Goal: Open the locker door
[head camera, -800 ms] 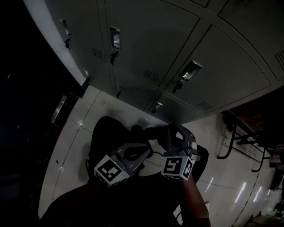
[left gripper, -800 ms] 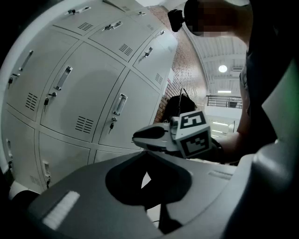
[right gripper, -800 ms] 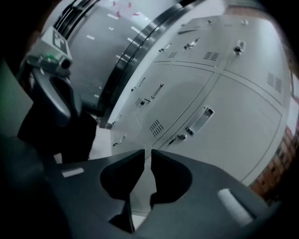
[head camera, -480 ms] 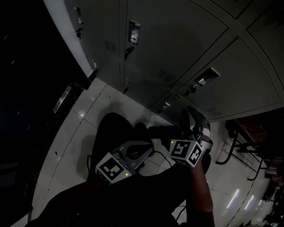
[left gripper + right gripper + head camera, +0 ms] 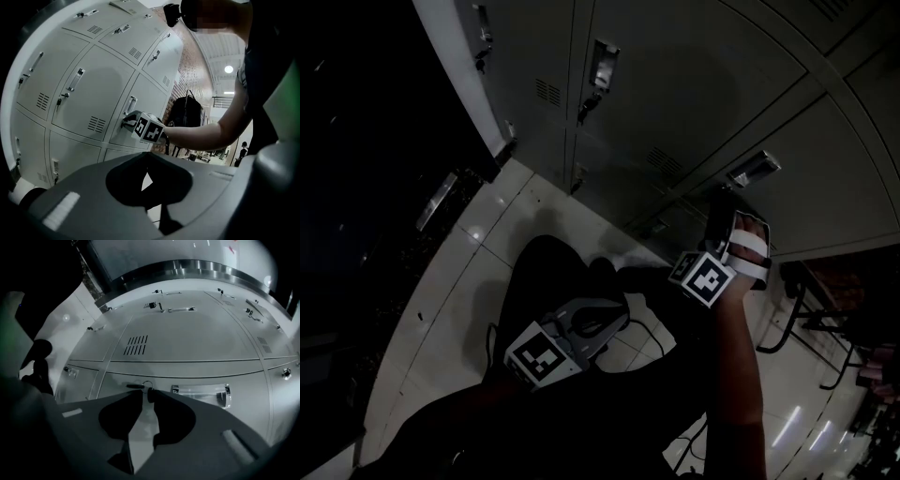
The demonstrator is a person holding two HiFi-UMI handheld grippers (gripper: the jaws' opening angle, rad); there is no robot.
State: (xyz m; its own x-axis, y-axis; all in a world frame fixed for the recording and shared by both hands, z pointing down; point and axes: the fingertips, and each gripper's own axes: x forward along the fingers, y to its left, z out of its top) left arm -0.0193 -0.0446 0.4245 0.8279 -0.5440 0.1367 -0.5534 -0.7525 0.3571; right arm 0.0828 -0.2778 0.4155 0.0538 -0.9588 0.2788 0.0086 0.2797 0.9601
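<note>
Grey metal lockers fill the views. One door (image 5: 825, 178) carries a shiny handle plate (image 5: 754, 170) (image 5: 201, 393) with a key and ring (image 5: 146, 386) in the lock beside it. My right gripper (image 5: 719, 208) (image 5: 146, 393) is raised against that door, just under the handle. Its jaws stand slightly apart, with the key at their tips. The left gripper view shows the right gripper (image 5: 126, 120) at the same door, below the handle plate (image 5: 130, 104). My left gripper (image 5: 617, 311) (image 5: 143, 157) hangs low over my lap, shut and holding nothing.
Neighbouring locker doors have their own handles and keys (image 5: 600, 66). The white side panel (image 5: 455, 75) of the locker bank ends at the left. Pale floor tiles (image 5: 497, 225) lie below. A dark metal-framed bench (image 5: 797, 309) stands at the right.
My right gripper has risen from beside the left one, up and right to the locker door under the handle. The left gripper has stayed in place.
</note>
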